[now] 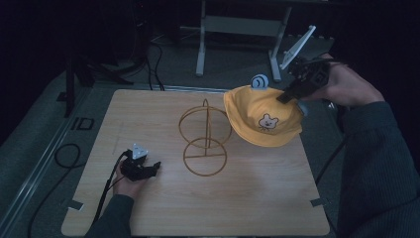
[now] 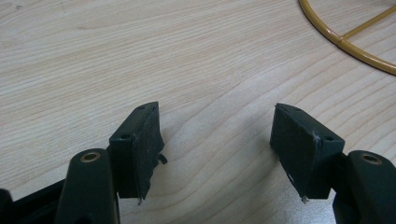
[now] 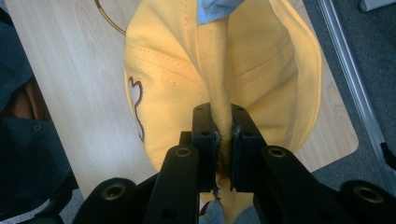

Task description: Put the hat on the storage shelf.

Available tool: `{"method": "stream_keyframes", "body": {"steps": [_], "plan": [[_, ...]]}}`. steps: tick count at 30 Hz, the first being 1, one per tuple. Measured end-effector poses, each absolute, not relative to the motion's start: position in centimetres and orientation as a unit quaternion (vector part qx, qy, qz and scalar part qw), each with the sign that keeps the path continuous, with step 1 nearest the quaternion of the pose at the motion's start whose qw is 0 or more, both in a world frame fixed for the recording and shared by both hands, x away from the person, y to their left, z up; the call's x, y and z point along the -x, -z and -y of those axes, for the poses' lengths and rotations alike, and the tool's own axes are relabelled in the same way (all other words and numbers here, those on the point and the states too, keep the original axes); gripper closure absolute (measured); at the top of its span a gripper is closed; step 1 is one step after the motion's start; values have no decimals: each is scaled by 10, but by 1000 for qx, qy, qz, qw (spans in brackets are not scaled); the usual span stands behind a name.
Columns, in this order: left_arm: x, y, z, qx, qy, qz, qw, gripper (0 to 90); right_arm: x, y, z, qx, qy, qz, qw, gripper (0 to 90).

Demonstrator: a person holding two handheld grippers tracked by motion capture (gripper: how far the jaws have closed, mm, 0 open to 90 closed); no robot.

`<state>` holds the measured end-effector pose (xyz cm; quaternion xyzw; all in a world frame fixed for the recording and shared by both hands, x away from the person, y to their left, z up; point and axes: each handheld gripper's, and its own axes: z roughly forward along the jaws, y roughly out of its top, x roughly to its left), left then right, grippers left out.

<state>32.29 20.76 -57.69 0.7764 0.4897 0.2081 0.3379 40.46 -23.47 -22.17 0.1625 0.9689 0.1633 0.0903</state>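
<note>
The right gripper (image 1: pixel 289 94) is clamped on a fold of the yellow hat (image 1: pixel 262 116), with both jaws pressed flat against the pinched fabric (seen clearly in the right gripper view). The hat hangs above the far right part of the worktop (image 1: pixel 148 208), its bear emblem facing the camera and a blue-and-white tag at its top edge. Its left brim sits just beside the upper ring of the yellow wire stand (image 1: pixel 205 141). The left gripper (image 1: pixel 148 169) rests low near the worktop's left front, jaws spread wide with nothing between them.
</note>
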Motion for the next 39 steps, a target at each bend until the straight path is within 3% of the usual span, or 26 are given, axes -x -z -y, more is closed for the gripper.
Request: {"method": "stream_keyframes", "body": {"steps": [39], "plan": [[-323, 577, -208, -776, -208, -490, 338, 338, -403, 214, 174, -102, -203, -969, 96, 830]]}}
